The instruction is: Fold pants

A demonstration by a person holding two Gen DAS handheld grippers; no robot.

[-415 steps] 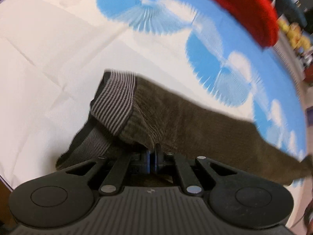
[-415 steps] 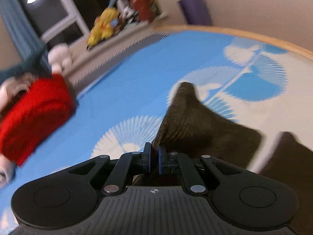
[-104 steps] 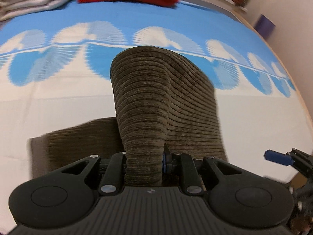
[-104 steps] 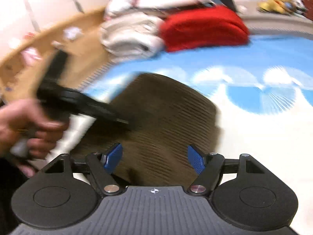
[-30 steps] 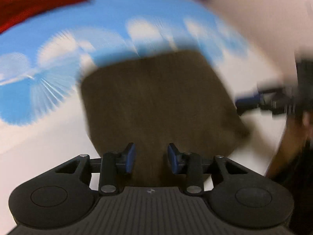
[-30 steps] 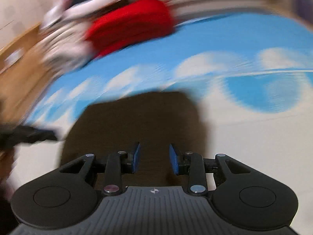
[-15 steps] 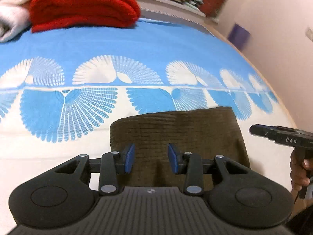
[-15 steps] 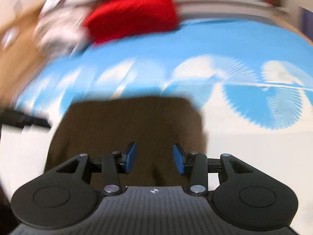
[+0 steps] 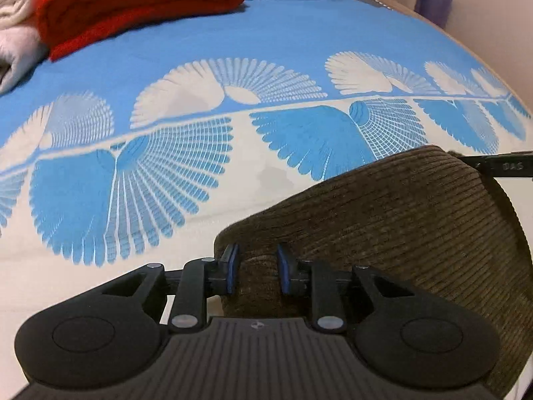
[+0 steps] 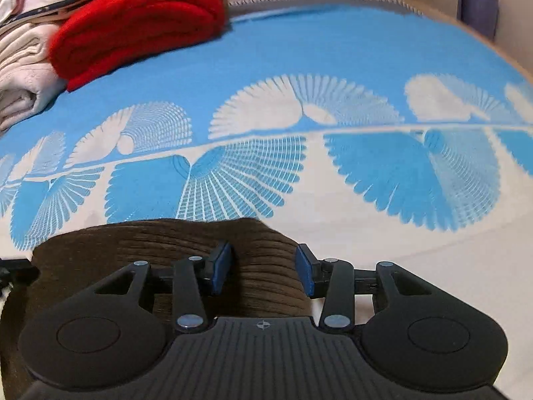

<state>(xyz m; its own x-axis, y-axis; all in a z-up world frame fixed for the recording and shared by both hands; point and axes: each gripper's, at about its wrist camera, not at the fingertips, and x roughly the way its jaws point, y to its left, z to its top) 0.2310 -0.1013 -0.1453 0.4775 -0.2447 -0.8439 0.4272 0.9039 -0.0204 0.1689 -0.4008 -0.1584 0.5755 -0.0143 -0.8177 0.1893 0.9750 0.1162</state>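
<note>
Across the bed lies a blue and cream cover (image 9: 273,40) printed with fan shapes, filling most of both views. At its far left end sits a folded red blanket (image 9: 140,3), with pale cream bedding (image 10: 23,66) stacked just beside it.

On the near, cream part of the cover rest the brown corduroy pants (image 9: 399,220) — folded into a compact block, ribs running across.

Left gripper (image 9: 256,268): jaws have just been closing, and a raised ridge of the pants' near left edge stands between the blue pads (image 9: 231,268); the pads appear to touch the cloth on both sides, so it reads as clamped on the pants.

Right gripper (image 10: 263,268): jaws stand apart over the near right edge of the pants — cloth lies between the pads (image 10: 304,273), with visible gaps either side, so nothing is gripped.

Its black fingertip shows at the right edge of the left view.
</note>
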